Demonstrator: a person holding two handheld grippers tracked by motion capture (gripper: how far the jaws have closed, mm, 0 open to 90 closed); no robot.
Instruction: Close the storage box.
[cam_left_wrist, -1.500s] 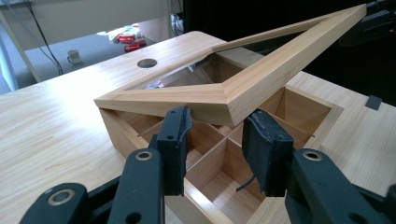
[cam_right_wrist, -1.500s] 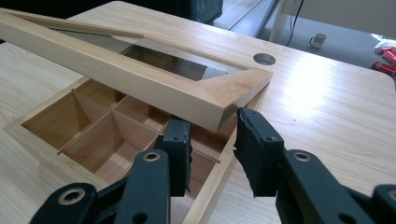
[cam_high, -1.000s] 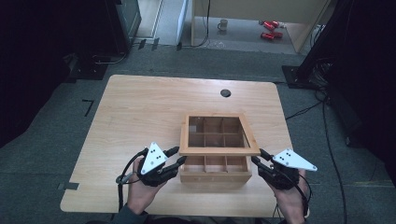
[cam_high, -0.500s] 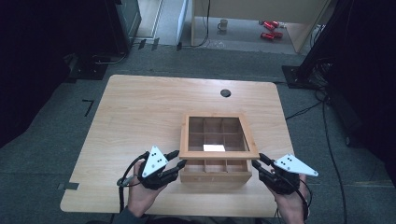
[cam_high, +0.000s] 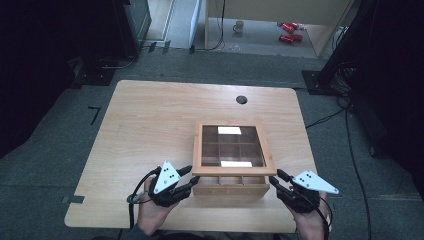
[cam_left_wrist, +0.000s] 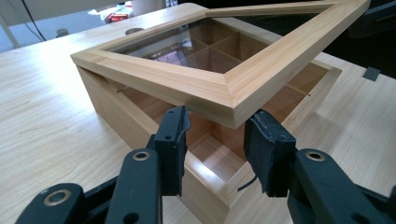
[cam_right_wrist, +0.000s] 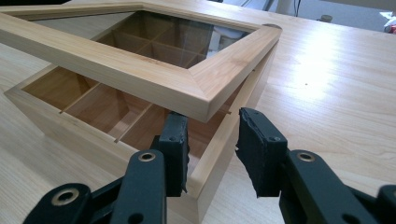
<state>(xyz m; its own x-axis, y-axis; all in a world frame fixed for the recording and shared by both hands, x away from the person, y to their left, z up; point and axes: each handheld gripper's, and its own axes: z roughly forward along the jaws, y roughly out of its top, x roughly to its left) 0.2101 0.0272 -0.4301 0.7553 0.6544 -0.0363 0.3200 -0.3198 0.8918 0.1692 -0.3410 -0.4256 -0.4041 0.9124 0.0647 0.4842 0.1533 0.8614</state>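
Locate the table (cam_high: 150, 115), light wood, spanning the high view. Find the box (cam_high: 227, 186) on it, right of centre and close to the near edge, square to that edge, with wooden dividers inside. Note the lid (cam_high: 232, 171), a wooden frame around a glass pane, joined along the far side and tilted up at the near side, leaving a wedge-shaped gap above the front row of the box. Treat the near rail of the lid as the long axis for the coming move: running left to right across the table, parallel to the near edge, with one free corner at each end.

Check the left tongs (cam_high: 192, 176) at the near left corner and the right tongs (cam_high: 276, 177) at the near right corner, each aimed inward and away from the person, level with the gap. Read both as apart, not clamped: in each gripper view, tips just below the mitred corner and straddling it, with the corner apparently resting on or just above the pads (cam_left_wrist: 173, 135). Cannot confirm firm contact from these angles.

Judge the work as opening the lid, at an early stage. Expect the next move to call for an equal upward and rearward swing about the far side, both tongs equally near, neither favoured. Keep both corners level to avoid twisting the frame or losing a corner off the tips
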